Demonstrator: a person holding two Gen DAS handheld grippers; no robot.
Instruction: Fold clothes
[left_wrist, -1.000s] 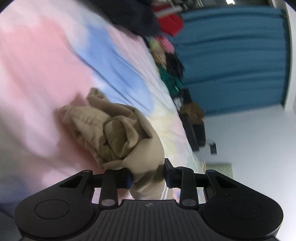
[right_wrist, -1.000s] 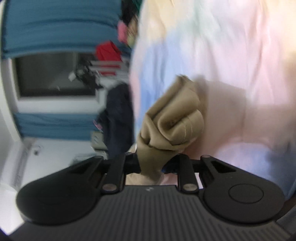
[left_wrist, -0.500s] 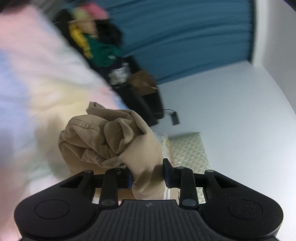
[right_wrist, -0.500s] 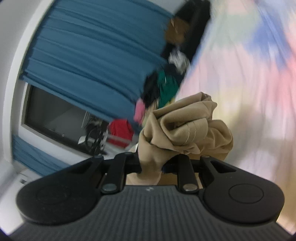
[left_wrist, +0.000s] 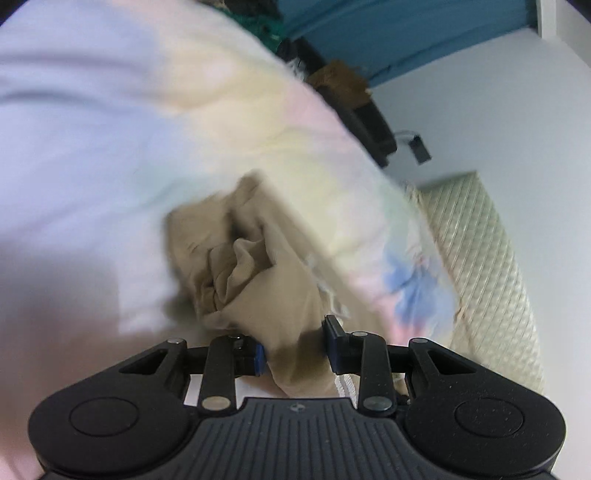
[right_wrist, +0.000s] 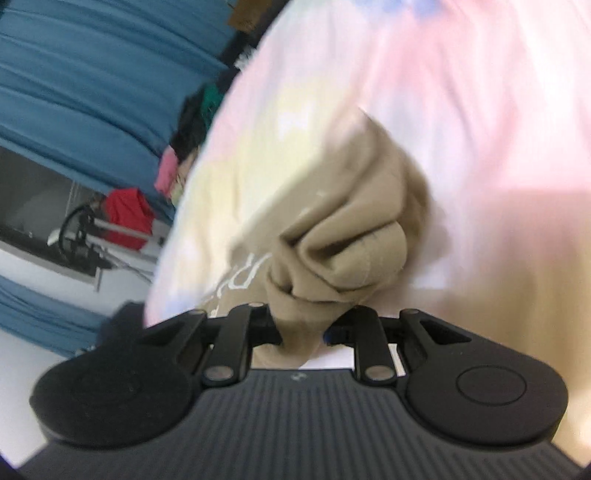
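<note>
Over the pastel tie-dye bedspread (left_wrist: 110, 129), your left gripper (left_wrist: 293, 345) and right gripper (right_wrist: 304, 328) each clamp a bunched part of the tan garment (right_wrist: 343, 236), which trails on the cloth. No fold shows yet; you must lay it flat first. Bare bedspread lies ahead, but its fringed edge (left_wrist: 424, 229) runs close on the left gripper's side.

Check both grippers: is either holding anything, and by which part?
Both hold the tan garment. The left gripper and the right gripper each pinch a bunched fold of it; which part of the garment cannot be told.
</note>
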